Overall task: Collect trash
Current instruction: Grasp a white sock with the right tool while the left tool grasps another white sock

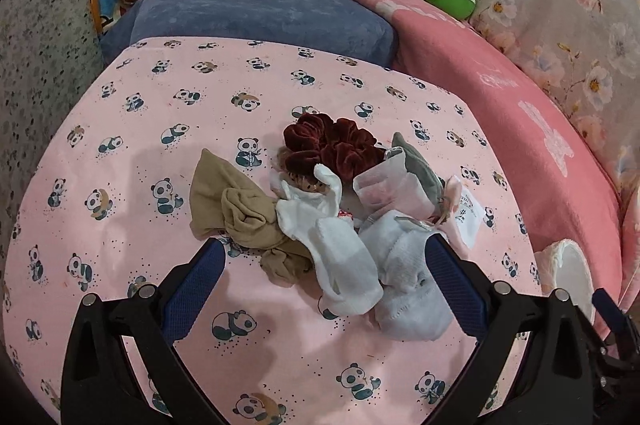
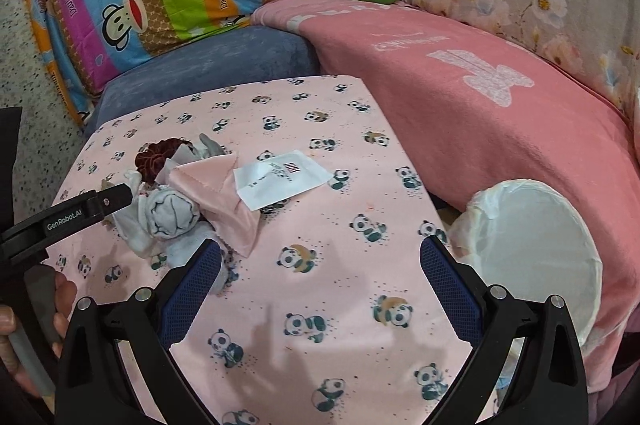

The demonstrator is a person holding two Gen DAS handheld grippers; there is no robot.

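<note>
Left gripper point(image 1: 326, 245) spread wide over the sock heap, beige stocking point(image 1: 236, 207), white sock point(image 1: 340, 265), maroon scrunchie point(image 1: 330, 147), white paper packet point(image 2: 280, 179) on the panda sheet point(image 2: 320, 257), right gripper point(image 2: 320, 253) released, lined bin point(image 2: 532, 245) far right

Ahead of your left gripper point(image 1: 326, 259) a heap of socks point(image 1: 340, 245) lies on the panda sheet point(image 1: 120, 153); the lined bin point(image 2: 536, 249) sits right, beside your right gripper point(image 2: 320, 261).

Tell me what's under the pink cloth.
The pink satin cloth drapes over a rolled grey sock and one corner of the white paper packet. Anything beneath its middle is hidden.
</note>
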